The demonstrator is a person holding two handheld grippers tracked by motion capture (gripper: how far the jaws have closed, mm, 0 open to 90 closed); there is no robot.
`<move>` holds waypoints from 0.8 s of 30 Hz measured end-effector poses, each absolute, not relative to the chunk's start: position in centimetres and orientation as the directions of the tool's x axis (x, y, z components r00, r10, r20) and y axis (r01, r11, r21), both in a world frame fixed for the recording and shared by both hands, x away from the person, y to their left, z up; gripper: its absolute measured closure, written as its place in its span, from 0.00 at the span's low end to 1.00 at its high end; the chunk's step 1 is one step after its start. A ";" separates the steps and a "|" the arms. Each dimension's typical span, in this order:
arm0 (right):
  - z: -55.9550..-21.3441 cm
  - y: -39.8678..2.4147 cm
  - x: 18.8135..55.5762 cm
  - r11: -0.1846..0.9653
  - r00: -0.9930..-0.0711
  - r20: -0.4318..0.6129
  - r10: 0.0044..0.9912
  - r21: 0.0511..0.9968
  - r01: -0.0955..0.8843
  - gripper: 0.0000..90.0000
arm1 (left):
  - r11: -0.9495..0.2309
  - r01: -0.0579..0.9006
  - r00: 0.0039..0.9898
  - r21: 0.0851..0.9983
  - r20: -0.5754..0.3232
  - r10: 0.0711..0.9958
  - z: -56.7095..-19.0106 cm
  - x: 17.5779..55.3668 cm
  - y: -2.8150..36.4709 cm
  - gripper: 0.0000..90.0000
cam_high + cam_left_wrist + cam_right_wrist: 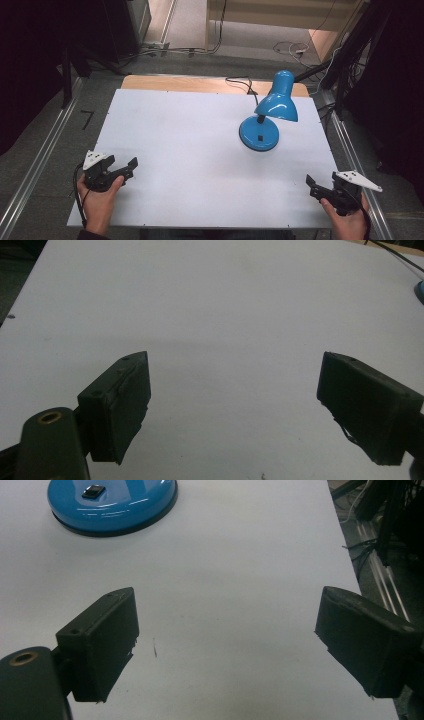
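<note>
Broadly, a grey carpeted floor [200, 60] is spreading around the work area, with dark curtains hanging at both sides and two metal rails [35, 165] running along the floor, one on each side of the table. Loose cables [290, 48] are lying on the floor beyond the far edge.

Sitting in the middle is one flat white rectangular tabletop [200, 150], with a strip of bare light wood [190, 83] showing along its far edge. In the left gripper view the white surface [210, 305] is stretching away bare, and in the right gripper view it [240, 570] is ending at the right against the floor rails.

One glossy blue metal desk lamp [272, 107] is standing upright on the far right part of the tabletop, its round base [258, 133] resting flat and its bell-shaped shade [278, 104] tilting over it. A black cord [245, 82] is trailing from it toward the far edge. The base [112, 500] is appearing at the top left of the right gripper view, with a small black switch on it.

Two black hand-held grippers are hovering at the near corners, well apart from the lamp. The left gripper [125, 167] is released, its jaws standing wide apart with nothing between them [232, 405]. The right gripper [315, 186] is likewise spread wide and holding nothing [227, 645]. Two hands are gripping them, the left hand [97, 197] and the right hand [345, 215].
</note>
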State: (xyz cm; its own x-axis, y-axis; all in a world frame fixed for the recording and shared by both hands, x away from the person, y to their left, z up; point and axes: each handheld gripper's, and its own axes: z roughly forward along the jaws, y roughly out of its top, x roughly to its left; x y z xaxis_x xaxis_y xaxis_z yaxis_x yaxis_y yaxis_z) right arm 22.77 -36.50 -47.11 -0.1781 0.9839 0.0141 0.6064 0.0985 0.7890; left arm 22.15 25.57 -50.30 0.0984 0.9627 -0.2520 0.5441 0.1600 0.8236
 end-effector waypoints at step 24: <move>-47.3 -36.9 23.0 0.090 -0.194 0.040 0.980 0.783 0.616 0.11 | 0.158 0.553 0.093 0.818 -0.249 0.964 -50.4 22.5 25.4 0.16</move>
State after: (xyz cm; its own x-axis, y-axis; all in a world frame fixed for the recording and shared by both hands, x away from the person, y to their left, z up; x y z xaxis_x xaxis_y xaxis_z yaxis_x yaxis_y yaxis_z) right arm 22.99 -36.90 -47.35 -0.1939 0.9802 0.0398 0.6155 0.0899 0.7830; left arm 22.50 25.36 -50.43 0.0934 0.9640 -0.2488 0.5533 0.1575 0.8180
